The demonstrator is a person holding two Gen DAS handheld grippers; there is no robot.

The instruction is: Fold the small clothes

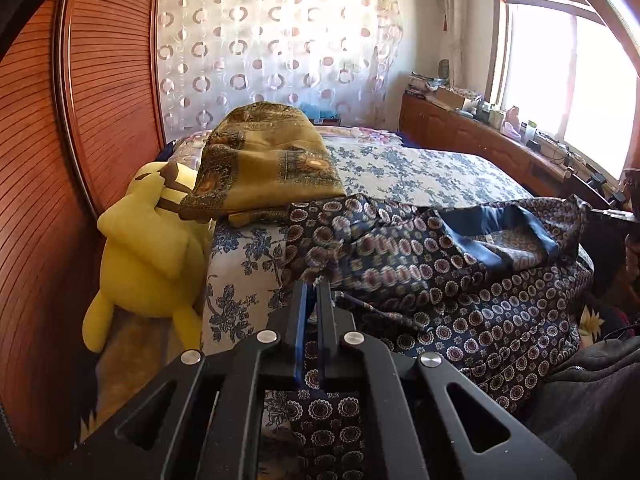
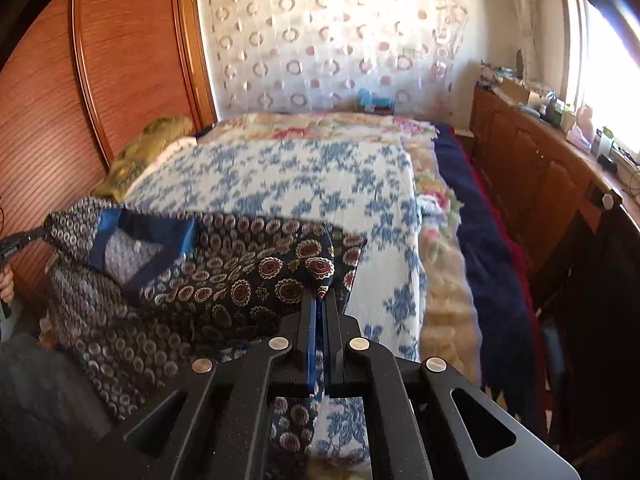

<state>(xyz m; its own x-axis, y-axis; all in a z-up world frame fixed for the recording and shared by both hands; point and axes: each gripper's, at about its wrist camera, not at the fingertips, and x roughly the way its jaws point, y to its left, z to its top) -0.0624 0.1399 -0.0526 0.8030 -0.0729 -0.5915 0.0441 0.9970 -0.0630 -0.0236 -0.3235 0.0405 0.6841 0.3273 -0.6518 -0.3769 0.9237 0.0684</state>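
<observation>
A dark blue garment with round medallion print (image 1: pixel 460 272) hangs stretched over the near edge of the bed, its plain blue waistband opening facing up. My left gripper (image 1: pixel 314 286) is shut on the garment's left corner. My right gripper (image 2: pixel 320 294) is shut on the garment (image 2: pixel 224 276) at its right corner. The left gripper shows at the far left of the right wrist view (image 2: pixel 24 236), holding the other end. The cloth sags between the two grippers.
The bed carries a blue-and-white floral quilt (image 2: pixel 288 176). A folded olive-gold patterned cloth (image 1: pixel 268 160) lies on its left side. A yellow plush toy (image 1: pixel 148 248) leans between the bed and the wooden wardrobe (image 1: pixel 80 120). A low wooden cabinet (image 2: pixel 532 168) runs under the window.
</observation>
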